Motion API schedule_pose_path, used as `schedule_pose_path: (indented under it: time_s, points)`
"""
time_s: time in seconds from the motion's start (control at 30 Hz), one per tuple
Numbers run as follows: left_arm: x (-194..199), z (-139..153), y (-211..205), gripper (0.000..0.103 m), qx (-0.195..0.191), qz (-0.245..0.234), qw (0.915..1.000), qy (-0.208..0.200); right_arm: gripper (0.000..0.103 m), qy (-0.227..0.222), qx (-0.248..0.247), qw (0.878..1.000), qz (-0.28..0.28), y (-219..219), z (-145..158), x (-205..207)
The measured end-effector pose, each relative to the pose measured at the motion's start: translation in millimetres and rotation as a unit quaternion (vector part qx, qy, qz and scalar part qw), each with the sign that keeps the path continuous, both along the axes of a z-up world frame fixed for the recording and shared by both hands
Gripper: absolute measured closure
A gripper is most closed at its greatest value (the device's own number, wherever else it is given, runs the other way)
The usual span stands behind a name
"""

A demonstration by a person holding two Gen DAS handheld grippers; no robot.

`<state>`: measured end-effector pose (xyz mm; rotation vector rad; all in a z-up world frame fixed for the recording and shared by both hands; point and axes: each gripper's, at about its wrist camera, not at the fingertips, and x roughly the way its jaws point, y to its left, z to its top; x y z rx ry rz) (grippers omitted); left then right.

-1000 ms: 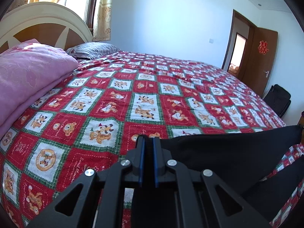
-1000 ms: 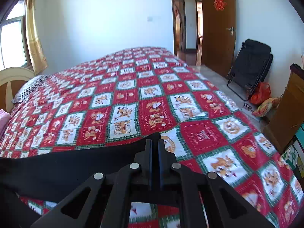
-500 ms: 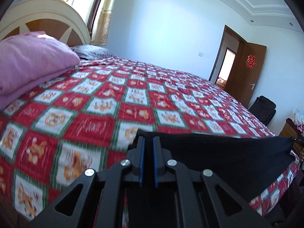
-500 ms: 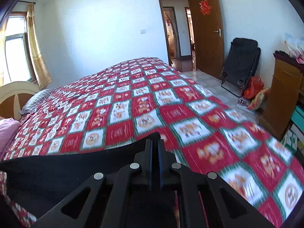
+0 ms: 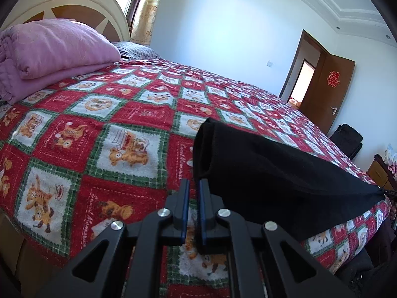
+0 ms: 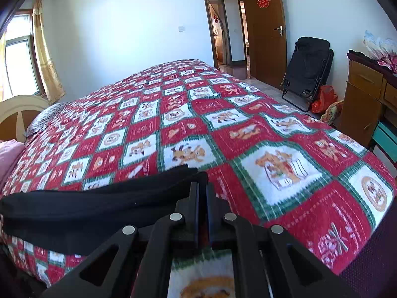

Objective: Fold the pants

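Left tongs and right tongs slightly parted, empty, just behind the pants folded on the bed. Fold laid down; next, regrasp for another fold.

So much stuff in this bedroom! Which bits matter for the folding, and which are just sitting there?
Part of the job:
- black pants, lying on the bedspread
- left gripper
- right gripper

Just lying about:
- pink blanket
- striped pillow
- black folding chair
- orange bag
- wooden cabinet
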<state>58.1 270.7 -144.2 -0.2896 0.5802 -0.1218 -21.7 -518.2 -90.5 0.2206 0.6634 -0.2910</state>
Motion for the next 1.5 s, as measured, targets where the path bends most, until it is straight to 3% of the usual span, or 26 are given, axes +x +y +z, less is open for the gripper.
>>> schedule_pose_path:
  time_s: [0.03,0.07,0.1,0.17,0.27,0.3,0.47,0.53,0.63,0.77,0.9,1.07,1.13,1.2,1.23,1.3,1.5]
  points:
    - [-2.5,2.2,-0.4,0.094,0.004,0.002,1.0000,-0.003,0.094,0.000,-0.005,1.000,0.000,2.1,1.7,-3.8]
    - [-5.0,3.5,-0.4,0.093,0.010,0.004,0.9999,-0.007,0.082,0.001,-0.011,1.000,-0.003,2.6,3.5,-6.4]
    - [-6.4,4.9,-0.5,0.090,0.012,0.002,0.9999,-0.009,0.060,0.004,-0.023,1.000,-0.011,3.8,6.5,-10.7]
    - [-7.2,7.9,-1.7,0.083,0.018,0.000,0.9998,-0.011,0.040,-0.005,-0.038,0.999,-0.023,4.7,12.8,-20.4]
    - [-4.9,11.4,-4.2,0.055,0.017,0.000,0.9997,-0.018,0.040,-0.022,-0.064,0.997,-0.039,11.8,25.7,-31.6]
    - [-2.8,12.6,-6.2,0.051,0.017,-0.001,0.9997,-0.020,0.040,-0.035,-0.072,0.996,-0.044,17.1,32.4,-35.0]
    - [14.5,15.0,-21.2,0.051,0.024,-0.017,0.9994,-0.017,0.040,-0.078,-0.099,0.992,0.008,74.4,60.6,-27.3]
    - [21.4,14.3,-27.8,0.051,0.025,-0.029,0.9992,-0.013,0.040,-0.067,-0.121,0.988,0.061,114.2,60.3,-9.5]
    - [30.9,12.2,-34.9,0.062,0.030,-0.034,0.9990,0.002,0.040,-0.042,-0.143,0.977,0.154,184.2,42.7,21.1]
    - [37.1,8.6,-36.5,0.087,0.023,-0.038,0.9988,0.021,0.040,-0.009,-0.168,0.947,0.274,280.6,2.2,53.0]
    - [38.3,8.3,-37.5,0.092,0.020,-0.041,0.9984,0.034,0.040,0.009,-0.222,0.906,0.361,367.1,-37.1,71.7]
    - [37.0,14.5,-36.6,0.094,-0.004,-0.046,0.9978,0.048,0.040,0.018,-0.310,0.868,0.388,419.8,-67.1,88.9]
    - [35.9,17.9,-34.5,0.095,-0.019,-0.050,0.9972,0.053,0.045,0.015,-0.338,0.857,0.389,428.3,-73.9,92.7]
    - [33.5,23.1,-31.4,0.095,-0.036,-0.055,0.9964,0.054,0.087,0.021,-0.343,0.856,0.386,428.9,-74.1,95.8]
    - [32.5,25.4,-30.0,0.095,-0.043,-0.057,0.9960,0.055,0.093,0.020,-0.336,0.859,0.386,427.1,-69.6,94.8]
    - [27.8,30.5,-25.9,0.095,-0.063,-0.062,0.9945,0.057,0.100,0.013,-0.326,0.862,0.388,424.3,-59.9,88.1]
    - [6.1,35.1,-11.4,0.095,-0.103,-0.068,0.9895,0.076,0.100,-0.004,-0.333,0.852,0.404,426.0,-46.8,53.4]
